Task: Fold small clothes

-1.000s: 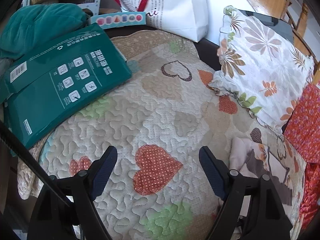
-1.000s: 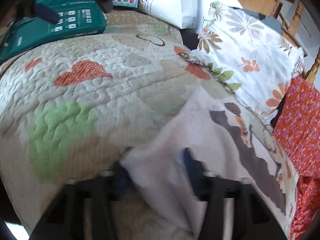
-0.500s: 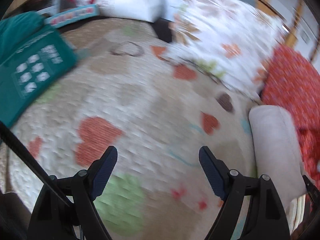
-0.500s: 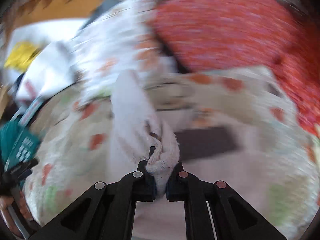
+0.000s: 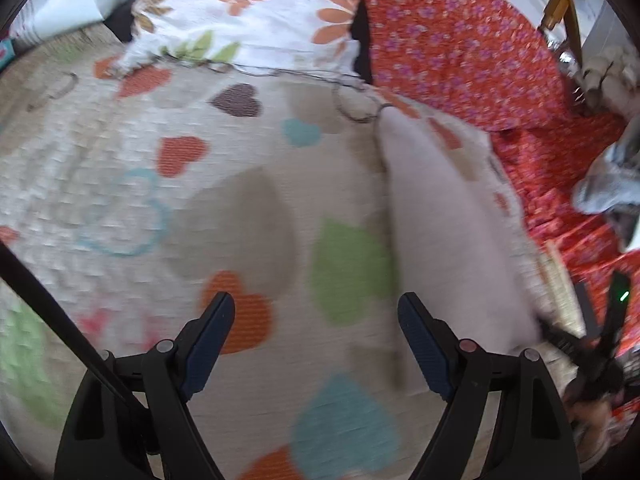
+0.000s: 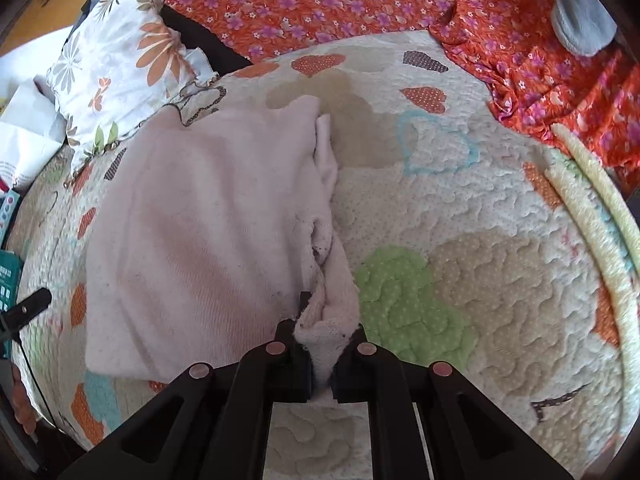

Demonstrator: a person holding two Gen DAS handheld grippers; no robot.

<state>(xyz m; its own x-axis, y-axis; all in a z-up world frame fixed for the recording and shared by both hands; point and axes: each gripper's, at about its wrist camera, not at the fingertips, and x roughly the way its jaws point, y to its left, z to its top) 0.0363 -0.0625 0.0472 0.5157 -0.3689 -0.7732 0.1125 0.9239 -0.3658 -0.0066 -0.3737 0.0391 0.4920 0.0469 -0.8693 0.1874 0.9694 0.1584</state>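
a pale pink cloth (image 6: 208, 224) is spread flat on the quilt (image 6: 480, 264), which is sewn with hearts. in the right wrist view the cloth is seen from 9 o'clock in to the middle. its near corner is bunched up and is pinched tight by the fingers of the right gripper (image 6: 322, 354) at 6 o'clock.

in the left wrist view the cloth (image 5: 448, 216) is seen at 3 o'clock, a bit blurred. the fingers of the left gripper (image 5: 316, 344) are held wide at 6 o'clock, and nothing is held by them. they are seen over a bare part of the quilt (image 5: 224, 208), just beside the cloth's edge.

a flower pillow (image 6: 120, 64) is seen at 10 o'clock in the right wrist view, touching the quilt's far edge. a red sheet (image 6: 328, 4) with small flowers is laid at 12 o'clock, past the quilt. a grey thing (image 6: 580, 20) is seen on the sheet at 1 o'clock, too blurred to be named.
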